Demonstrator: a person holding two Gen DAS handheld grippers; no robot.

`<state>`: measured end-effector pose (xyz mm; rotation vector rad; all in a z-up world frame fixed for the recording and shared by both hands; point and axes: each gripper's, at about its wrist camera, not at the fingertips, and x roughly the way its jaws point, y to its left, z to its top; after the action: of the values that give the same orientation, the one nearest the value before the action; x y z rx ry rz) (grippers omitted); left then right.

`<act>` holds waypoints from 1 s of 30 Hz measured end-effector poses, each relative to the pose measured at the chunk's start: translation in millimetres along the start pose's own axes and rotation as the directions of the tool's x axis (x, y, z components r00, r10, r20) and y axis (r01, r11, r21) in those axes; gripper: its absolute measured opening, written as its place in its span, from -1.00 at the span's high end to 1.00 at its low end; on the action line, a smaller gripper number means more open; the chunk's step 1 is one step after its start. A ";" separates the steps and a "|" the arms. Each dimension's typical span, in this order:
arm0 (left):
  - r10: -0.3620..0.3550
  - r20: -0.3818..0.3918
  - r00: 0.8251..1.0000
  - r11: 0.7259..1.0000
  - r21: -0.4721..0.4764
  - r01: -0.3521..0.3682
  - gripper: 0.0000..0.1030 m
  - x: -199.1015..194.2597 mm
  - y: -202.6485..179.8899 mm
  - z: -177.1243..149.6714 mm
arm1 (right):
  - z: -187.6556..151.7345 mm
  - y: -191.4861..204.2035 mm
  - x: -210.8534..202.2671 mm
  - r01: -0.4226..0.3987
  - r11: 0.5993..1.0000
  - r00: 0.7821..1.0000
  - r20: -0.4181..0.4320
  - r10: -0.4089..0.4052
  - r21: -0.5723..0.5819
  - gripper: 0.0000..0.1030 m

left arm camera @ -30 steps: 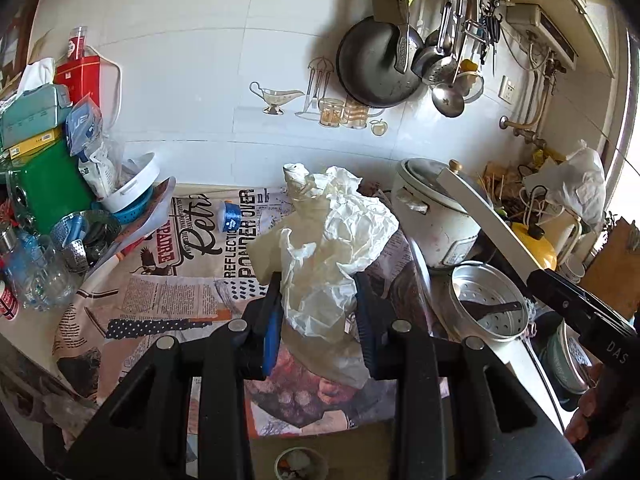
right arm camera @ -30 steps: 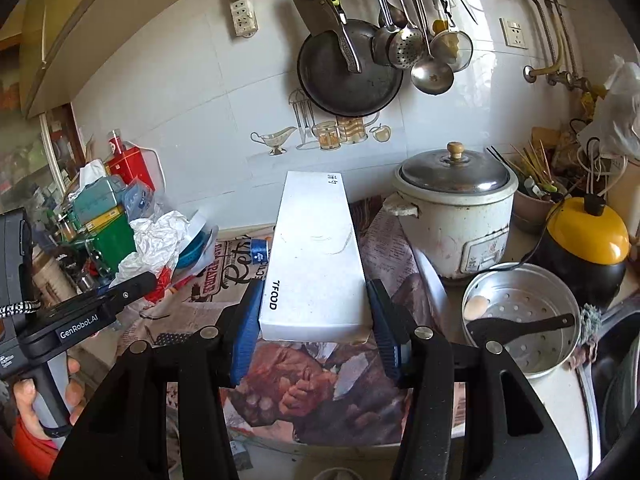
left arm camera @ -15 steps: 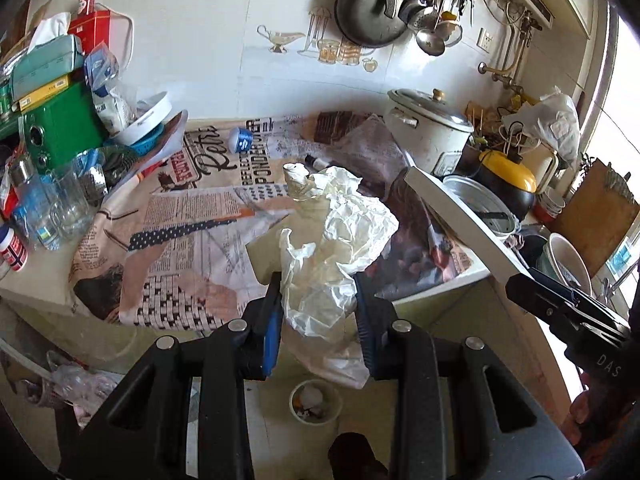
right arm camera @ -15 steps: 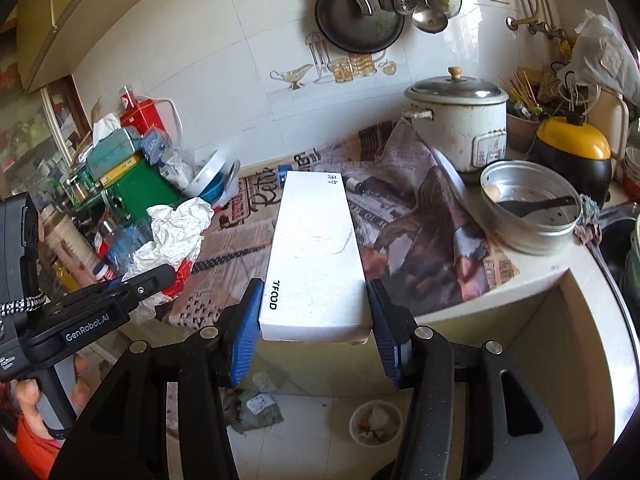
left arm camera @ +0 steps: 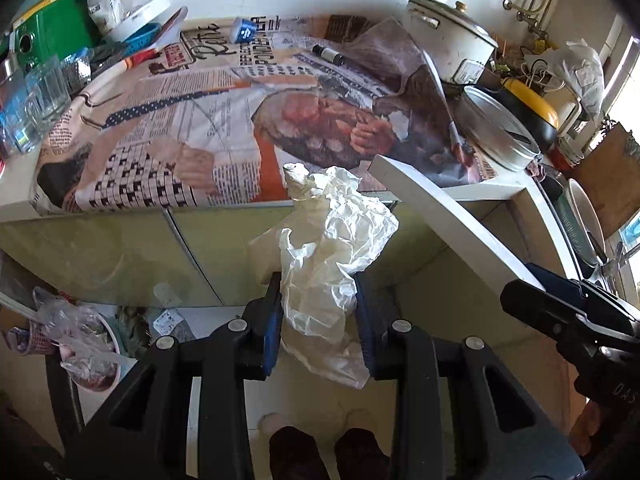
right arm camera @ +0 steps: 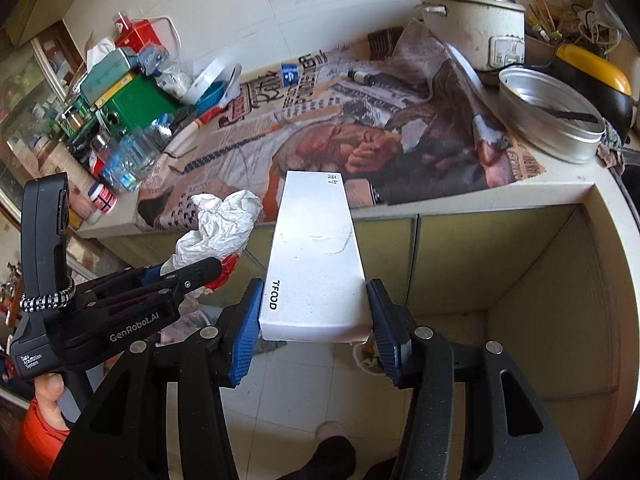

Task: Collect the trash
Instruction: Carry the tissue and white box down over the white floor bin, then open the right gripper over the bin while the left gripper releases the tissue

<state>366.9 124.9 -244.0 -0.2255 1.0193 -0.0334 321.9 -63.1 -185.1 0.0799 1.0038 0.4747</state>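
The left tool (left arm camera: 318,316) is clenched on a crumpled white plastic bag (left arm camera: 332,256), and the right tool (right arm camera: 316,320) is clenched on a long white box (right arm camera: 316,252) with the letters "TFOOD" on its near end. Both things are held in the air in front of the front edge of the desk (right arm camera: 500,196), above the tiled floor (right arm camera: 304,392). On the right part of the desk a metal steamer pan (right arm camera: 548,116) holds a dark spatula, and behind it stands a white rice cooker (right arm camera: 472,28) with its lid on. A newspaper (left arm camera: 208,120) covers the middle of the desk, with a small dark bottle (right arm camera: 366,77) lying near the back edge. At the left edge stand a green box (right arm camera: 132,104) and some glass jars (left arm camera: 44,96). Below the front edge are pale cabinet doors (right arm camera: 460,256). A small bowl (right arm camera: 366,358) stands on the floor just beside the box's near end.
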 end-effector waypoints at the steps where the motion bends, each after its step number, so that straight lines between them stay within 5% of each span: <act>1: 0.013 -0.007 1.000 1.000 -0.008 -0.013 0.37 10.2 -1.1 -5.9 | -4.6 -4.6 6.7 -0.005 1.000 1.000 -0.018 0.005 -0.009 0.07; 8: 0.019 -0.090 0.996 0.994 -0.103 -0.028 0.37 93.7 0.0 -50.7 | -44.6 -46.8 71.2 -0.036 0.999 0.988 -0.151 0.031 -0.033 0.07; 14: 0.022 -0.163 0.986 0.987 -0.151 -0.047 0.37 174.0 11.9 -89.1 | -80.3 -87.3 136.0 0.017 0.999 0.970 -0.242 -0.025 -0.034 0.07; 30: 0.036 -0.282 0.959 0.975 -0.199 -0.095 0.37 338.8 63.7 -153.5 | -158.1 -140.3 326.1 0.017 0.999 0.898 -0.439 -0.027 -0.028 0.07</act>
<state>410.0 116.0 -618.7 -0.3884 1.3109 0.1079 384.9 -76.0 -568.4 -0.0642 1.4431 0.4945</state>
